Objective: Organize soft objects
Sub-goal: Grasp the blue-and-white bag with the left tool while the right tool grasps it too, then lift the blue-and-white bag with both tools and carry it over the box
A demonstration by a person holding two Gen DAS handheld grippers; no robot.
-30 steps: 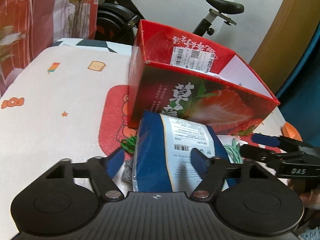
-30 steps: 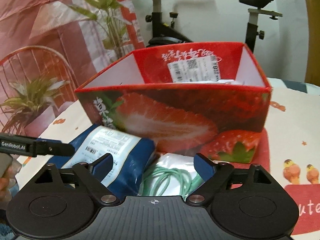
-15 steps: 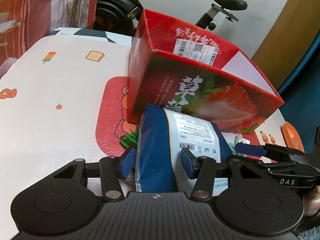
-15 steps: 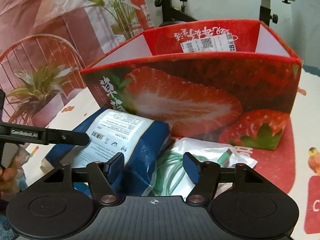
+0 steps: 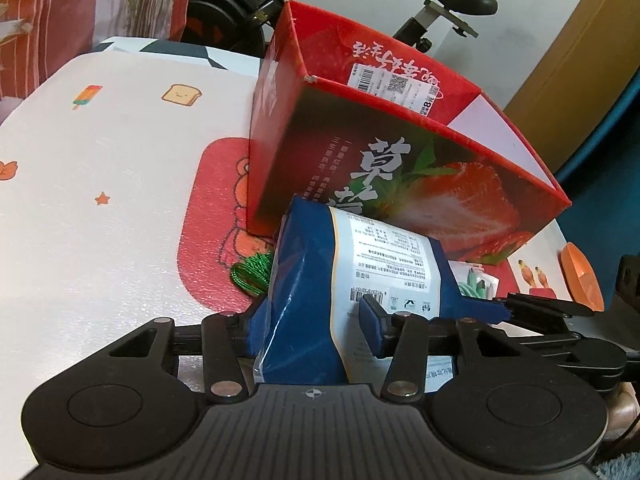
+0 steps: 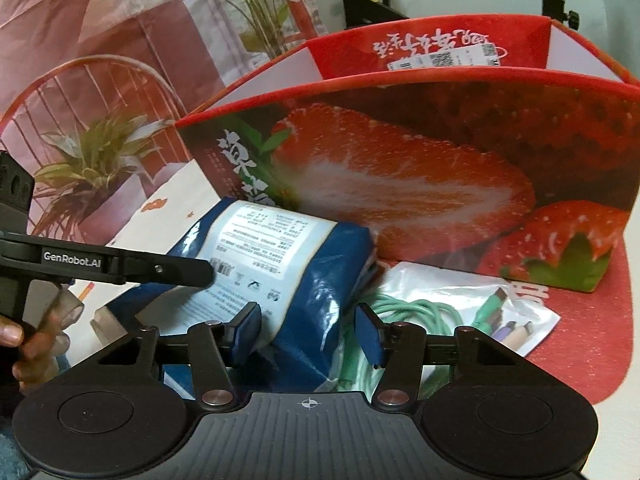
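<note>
A soft blue pack with a white label (image 5: 352, 276) lies in front of the red strawberry box (image 5: 400, 168). My left gripper (image 5: 312, 328) is shut on the pack's near left end, which bulges between the fingers. My right gripper (image 6: 306, 334) is shut on the pack's other end (image 6: 288, 264). The box (image 6: 400, 168) stands open-topped just behind. A clear bag with a green cable (image 6: 440, 312) lies under and right of the pack. A green cord bundle (image 5: 252, 272) peeks out at the pack's left.
A white foam mat with cartoon prints (image 5: 100, 168) covers the table left of the box. An orange item (image 5: 580, 276) lies at the right edge. An exercise bike (image 5: 440, 4) stands behind the table. A printed curtain (image 6: 120, 60) hangs at the left.
Both grippers have closed in from open onto the blue pack's two ends, and the pack has tilted and risen slightly toward the box.
</note>
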